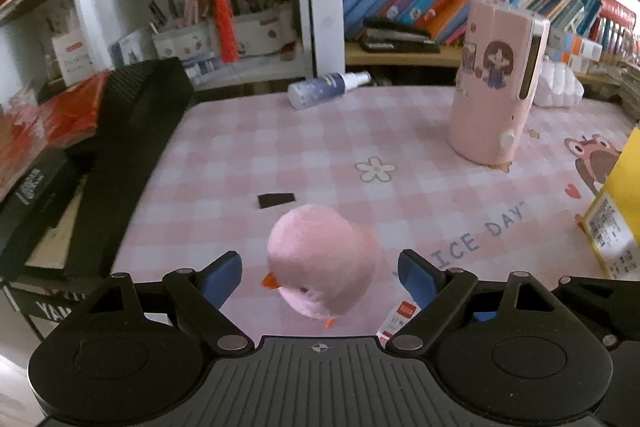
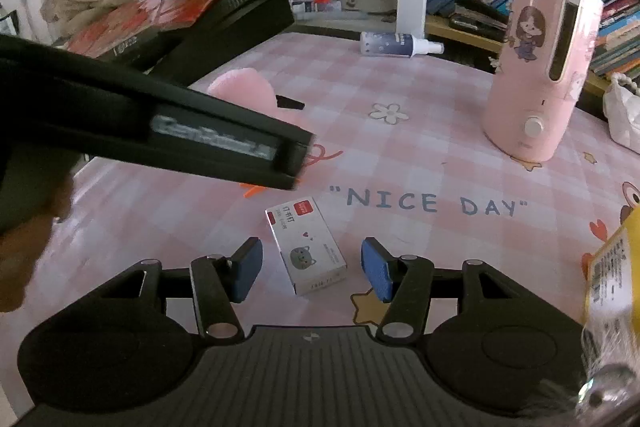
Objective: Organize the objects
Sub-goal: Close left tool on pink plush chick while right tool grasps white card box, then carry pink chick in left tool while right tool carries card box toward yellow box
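A pink plush chick with an orange beak sits on the pink checked desk mat, between the open blue pads of my left gripper, not gripped. Its top also shows in the right wrist view, mostly hidden behind the left gripper's black body. A small white staple box with a cat picture lies flat between the open pads of my right gripper; its end shows in the left wrist view.
A tall pink humidifier stands at the right. A spray bottle lies at the mat's far edge. A small black piece lies beyond the chick. Black boxes line the left. A yellow package is at the right edge. Bookshelves stand behind.
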The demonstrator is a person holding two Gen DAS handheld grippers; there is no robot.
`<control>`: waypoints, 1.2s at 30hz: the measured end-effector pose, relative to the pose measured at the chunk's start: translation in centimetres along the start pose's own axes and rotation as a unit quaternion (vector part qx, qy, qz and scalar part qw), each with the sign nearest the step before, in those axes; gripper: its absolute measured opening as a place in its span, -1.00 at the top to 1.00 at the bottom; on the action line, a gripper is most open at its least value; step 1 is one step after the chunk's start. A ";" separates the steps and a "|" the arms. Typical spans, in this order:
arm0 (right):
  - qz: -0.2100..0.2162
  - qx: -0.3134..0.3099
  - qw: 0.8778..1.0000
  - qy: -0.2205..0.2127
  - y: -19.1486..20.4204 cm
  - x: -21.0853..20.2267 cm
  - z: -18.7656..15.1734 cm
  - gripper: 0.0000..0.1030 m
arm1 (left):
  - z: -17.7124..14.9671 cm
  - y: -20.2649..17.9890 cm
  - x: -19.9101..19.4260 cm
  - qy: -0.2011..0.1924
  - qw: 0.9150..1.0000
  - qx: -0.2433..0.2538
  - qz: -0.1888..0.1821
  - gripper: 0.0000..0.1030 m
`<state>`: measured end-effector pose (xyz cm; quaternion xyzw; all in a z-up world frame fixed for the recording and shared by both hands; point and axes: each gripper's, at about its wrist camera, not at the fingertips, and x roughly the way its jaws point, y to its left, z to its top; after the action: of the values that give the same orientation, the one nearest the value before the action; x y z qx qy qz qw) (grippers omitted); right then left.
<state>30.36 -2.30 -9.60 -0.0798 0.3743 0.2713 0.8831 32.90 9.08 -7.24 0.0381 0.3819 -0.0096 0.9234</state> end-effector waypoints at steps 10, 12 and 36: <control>-0.012 -0.022 1.000 0.001 -0.2 0.4 -0.1 0.43 | 0.0 -0.3 3.0 0.045 0.999 0.005 -0.001 -0.02; -0.015 -0.024 1.000 0.001 -0.3 0.4 -0.1 0.44 | -0.2 -0.1 3.0 0.047 0.999 -0.001 -0.008 0.02; -0.058 0.034 0.998 0.001 0.5 -3.6 -0.8 0.45 | -3.3 2.7 -8.5 -0.026 0.996 -0.076 -0.047 0.02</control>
<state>27.56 -3.66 -7.56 -0.0719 0.3784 0.2065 0.8994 24.63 11.96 -3.38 -0.0506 0.3587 -0.0254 0.9318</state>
